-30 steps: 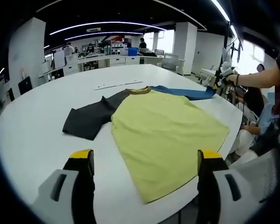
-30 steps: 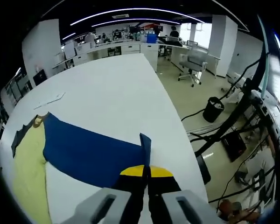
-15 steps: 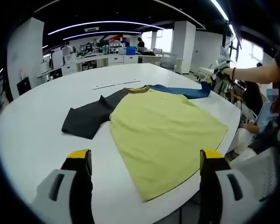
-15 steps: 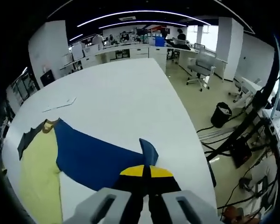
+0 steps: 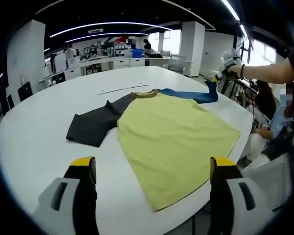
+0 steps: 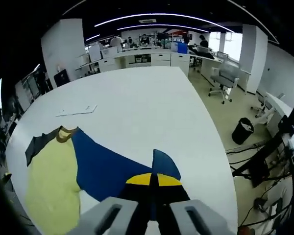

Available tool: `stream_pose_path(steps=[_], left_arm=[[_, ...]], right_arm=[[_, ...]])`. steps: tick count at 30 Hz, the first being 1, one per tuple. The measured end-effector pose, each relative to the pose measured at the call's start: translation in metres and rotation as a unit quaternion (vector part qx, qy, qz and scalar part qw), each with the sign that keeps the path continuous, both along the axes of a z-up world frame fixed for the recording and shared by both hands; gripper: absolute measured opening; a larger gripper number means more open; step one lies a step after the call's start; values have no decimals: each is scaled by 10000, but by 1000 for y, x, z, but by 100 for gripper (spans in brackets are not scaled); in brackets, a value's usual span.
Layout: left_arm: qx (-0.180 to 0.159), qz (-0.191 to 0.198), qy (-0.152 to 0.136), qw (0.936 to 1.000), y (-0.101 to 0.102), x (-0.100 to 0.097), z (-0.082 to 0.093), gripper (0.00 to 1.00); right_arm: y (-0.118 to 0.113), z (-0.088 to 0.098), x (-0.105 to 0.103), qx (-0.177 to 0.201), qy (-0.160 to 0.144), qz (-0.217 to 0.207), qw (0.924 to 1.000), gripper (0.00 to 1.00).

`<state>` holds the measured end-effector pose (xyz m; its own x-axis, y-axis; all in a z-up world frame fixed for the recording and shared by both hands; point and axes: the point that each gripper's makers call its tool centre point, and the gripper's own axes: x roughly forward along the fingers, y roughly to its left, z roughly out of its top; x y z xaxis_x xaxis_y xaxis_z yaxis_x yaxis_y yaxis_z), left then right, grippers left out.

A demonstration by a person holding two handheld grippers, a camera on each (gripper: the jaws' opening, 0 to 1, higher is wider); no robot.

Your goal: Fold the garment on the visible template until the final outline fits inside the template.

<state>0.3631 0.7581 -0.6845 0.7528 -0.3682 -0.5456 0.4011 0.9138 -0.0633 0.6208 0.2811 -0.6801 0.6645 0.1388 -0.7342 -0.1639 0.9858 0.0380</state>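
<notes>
A T-shirt with a yellow body (image 5: 174, 139), a dark grey sleeve (image 5: 95, 125) and a blue sleeve (image 5: 191, 95) lies spread on the white table (image 5: 34, 142). My left gripper (image 5: 149, 169) hovers open above the near table edge, nothing between its jaws. My right gripper (image 6: 153, 182) is shut on the cuff end of the blue sleeve (image 6: 110, 164) and holds it lifted off the table; in the left gripper view it appears at far right (image 5: 219, 74) in a person's hand. The yellow body (image 6: 51, 188) and brown collar (image 6: 67, 133) lie at the left of the right gripper view.
A thin white paper strip (image 5: 122, 88) lies on the table beyond the collar, also seen as a paper strip (image 6: 77, 110) in the right gripper view. The table edge (image 6: 220, 161) drops to the floor, with an office chair (image 6: 228, 78) and a bin (image 6: 245, 129) there. Desks and people stand far back.
The right gripper has lifted the blue sleeve's cuff higher and drawn it inward toward the shirt. The left gripper has held nearly still and open.
</notes>
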Motion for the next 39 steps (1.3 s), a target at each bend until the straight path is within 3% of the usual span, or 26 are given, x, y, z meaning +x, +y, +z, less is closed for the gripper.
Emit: stream_pose_path(steps=[19,39], left_arm=[[-13,-134,46,9999,-10,-3,0,91],[116,-221,29,9997,-13,-3,-1,92]], right_arm=[[79,20,21,135,-125,602,9980,0],[166,25,28,153,-106,1282,9916,0]])
